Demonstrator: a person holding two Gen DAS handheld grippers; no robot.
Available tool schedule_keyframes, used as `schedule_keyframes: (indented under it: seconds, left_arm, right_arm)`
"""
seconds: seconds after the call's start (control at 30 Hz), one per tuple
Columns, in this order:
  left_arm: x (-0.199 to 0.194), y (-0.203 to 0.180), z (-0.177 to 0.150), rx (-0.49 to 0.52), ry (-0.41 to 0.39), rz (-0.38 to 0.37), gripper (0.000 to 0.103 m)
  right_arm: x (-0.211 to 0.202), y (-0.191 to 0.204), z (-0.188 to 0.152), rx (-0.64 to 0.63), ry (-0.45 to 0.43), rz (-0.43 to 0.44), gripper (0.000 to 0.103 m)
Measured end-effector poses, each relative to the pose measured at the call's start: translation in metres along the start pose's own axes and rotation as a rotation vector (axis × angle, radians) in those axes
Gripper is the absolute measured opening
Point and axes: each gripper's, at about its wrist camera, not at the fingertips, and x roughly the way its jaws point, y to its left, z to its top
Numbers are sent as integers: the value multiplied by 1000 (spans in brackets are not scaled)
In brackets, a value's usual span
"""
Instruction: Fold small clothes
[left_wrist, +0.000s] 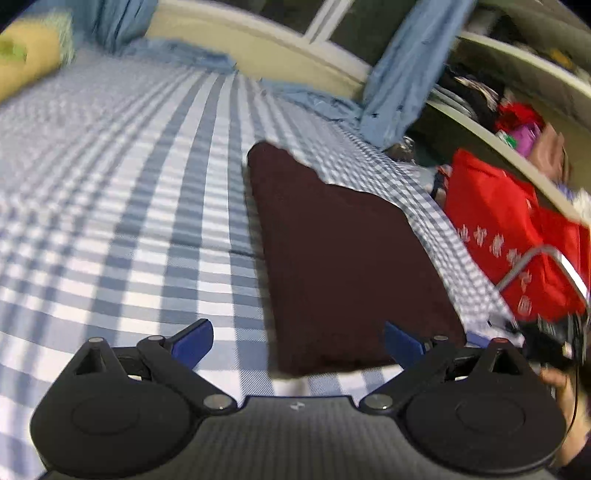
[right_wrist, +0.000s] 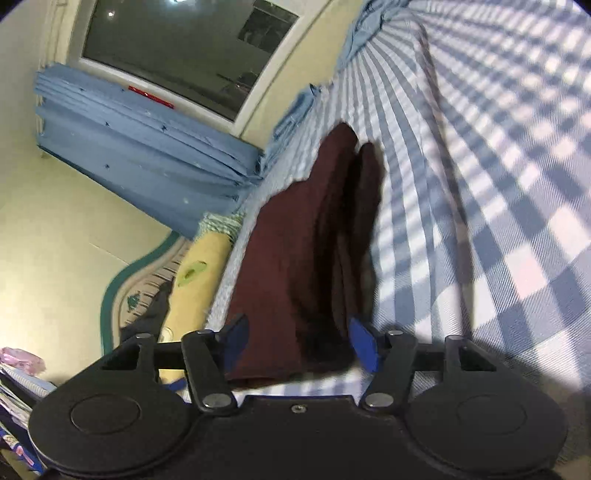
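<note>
1. Left wrist view: the left gripper (left_wrist: 298, 345) hangs low over a bed covered with a blue-and-white checked sheet (left_wrist: 129, 221). Its two blue-tipped fingers (left_wrist: 194, 341) stand wide apart and hold nothing.
2. A dark maroon cloth (left_wrist: 343, 258) lies flat on the sheet, folded into a rough rectangle, ahead of the gripper and to the right of its middle. The right fingertip overlaps the cloth's near corner in the picture; whether it touches I cannot tell.
3. Past the bed's right edge stands a red bag (left_wrist: 509, 236) with white lettering. A blue curtain (left_wrist: 402, 74) hangs by the window, and a yellow pillow (left_wrist: 29, 62) sits at the far left.
4. Right wrist view: the picture is rolled sideways. The right gripper (right_wrist: 299, 347) has its fingers (right_wrist: 364, 347) parted, and the maroon cloth's near end lies between them. The pads do not visibly press on it.
5. Here the cloth (right_wrist: 295, 251) shows several stacked layers along its edge, resting on the checked sheet (right_wrist: 498, 184). The curtain (right_wrist: 147, 147), window (right_wrist: 177, 48) and pillow (right_wrist: 199, 269) fill the left side.
</note>
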Motion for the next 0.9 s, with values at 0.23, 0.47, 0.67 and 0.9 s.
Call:
schedule_keyframes:
  seconds: [0.23, 0.47, 0.67, 0.9]
  left_arm:
    - [78, 24, 8, -252, 125, -163, 96]
    - [118, 36, 7, -371, 160, -276, 97]
    - [130, 24, 17, -352, 175, -249, 98]
    - [117, 23, 15, -363, 147, -261, 91]
  right_arm:
    - [-19, 27, 26, -74, -32, -14, 68]
    - [1, 21, 56, -56, -12, -32, 78]
    - [41, 15, 78, -31, 19, -66, 84]
    - [91, 0, 96, -15, 96, -138, 86]
